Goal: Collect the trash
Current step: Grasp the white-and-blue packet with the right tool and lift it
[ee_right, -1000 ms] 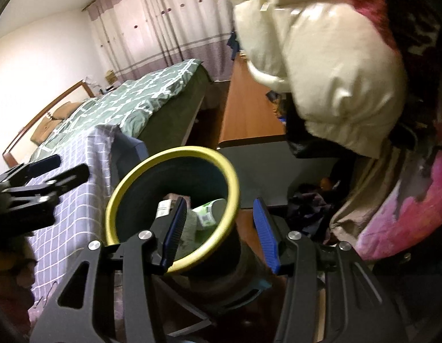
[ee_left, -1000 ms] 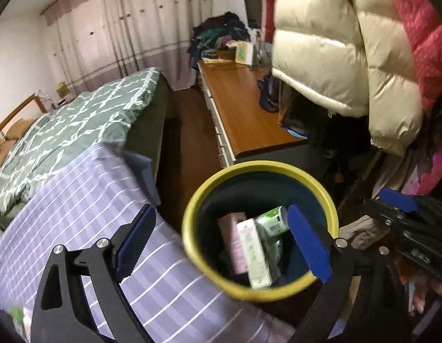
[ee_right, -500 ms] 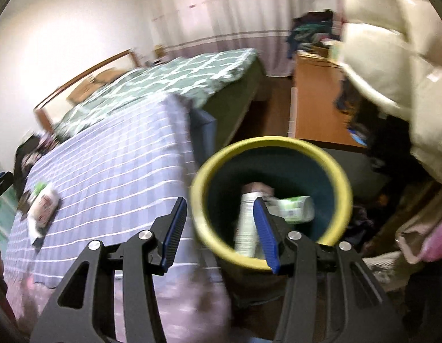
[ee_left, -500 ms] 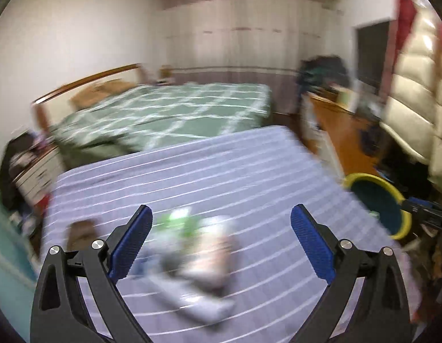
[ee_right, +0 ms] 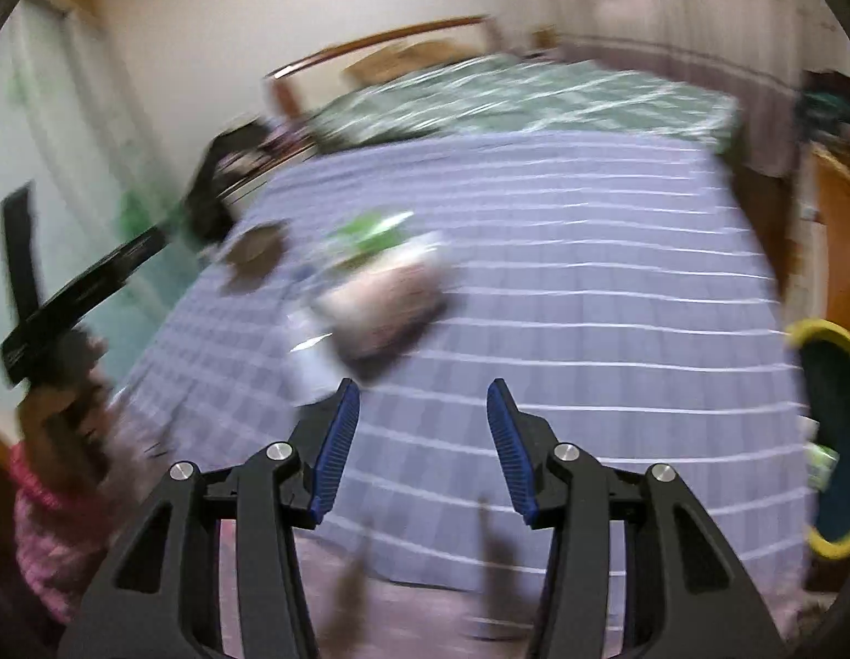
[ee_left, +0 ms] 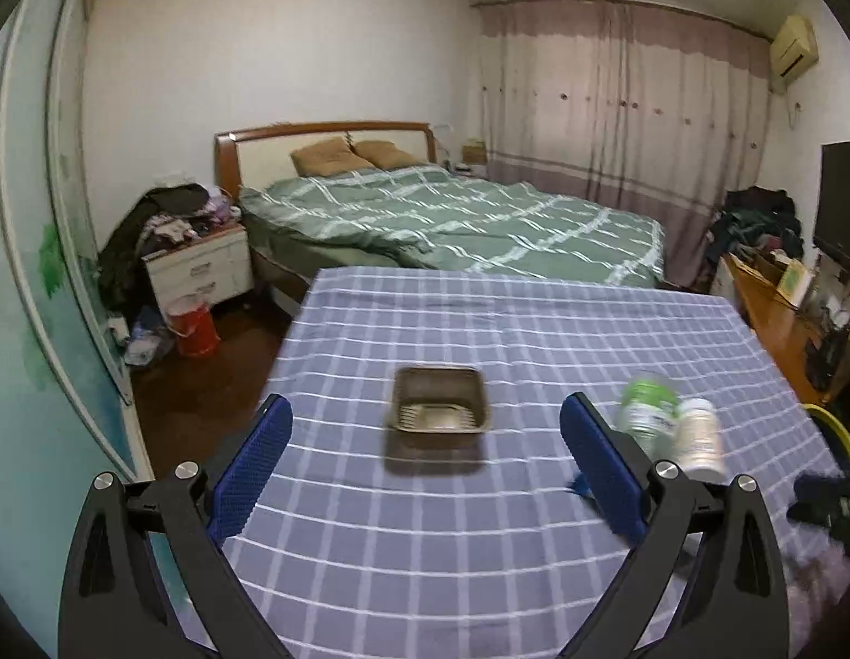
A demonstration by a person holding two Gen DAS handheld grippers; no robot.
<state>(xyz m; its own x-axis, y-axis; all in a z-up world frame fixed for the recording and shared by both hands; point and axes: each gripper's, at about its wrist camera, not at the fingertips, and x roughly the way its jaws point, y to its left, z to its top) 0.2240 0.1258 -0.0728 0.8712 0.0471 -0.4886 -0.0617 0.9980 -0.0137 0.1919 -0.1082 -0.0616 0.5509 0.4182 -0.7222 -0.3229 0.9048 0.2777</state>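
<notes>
A brown plastic tray (ee_left: pixel 440 402) lies on the blue checked tablecloth (ee_left: pixel 480 521), straight ahead of my open, empty left gripper (ee_left: pixel 425 467). A green-labelled wrapper (ee_left: pixel 647 409) and a white packet (ee_left: pixel 699 436) lie to its right, just past the right finger. In the blurred right wrist view my right gripper (ee_right: pixel 422 445) is open and empty above the cloth (ee_right: pixel 590 302); the pile of packets (ee_right: pixel 381 285) and the brown tray (ee_right: pixel 257 252) lie ahead to the left. The yellow-rimmed bin (ee_right: pixel 834 439) with trash inside stands at the right edge.
A green bed (ee_left: pixel 452 219) stands beyond the table, with a nightstand (ee_left: pixel 197 269) and a red bucket (ee_left: pixel 194 324) on the left. A wooden desk (ee_left: pixel 776 318) runs along the right. The bin's rim (ee_left: pixel 834 428) shows at the table's right edge.
Both grippers have swung away from the bin to face the table. The left gripper now points at the brown tray. The right view is blurred by motion.
</notes>
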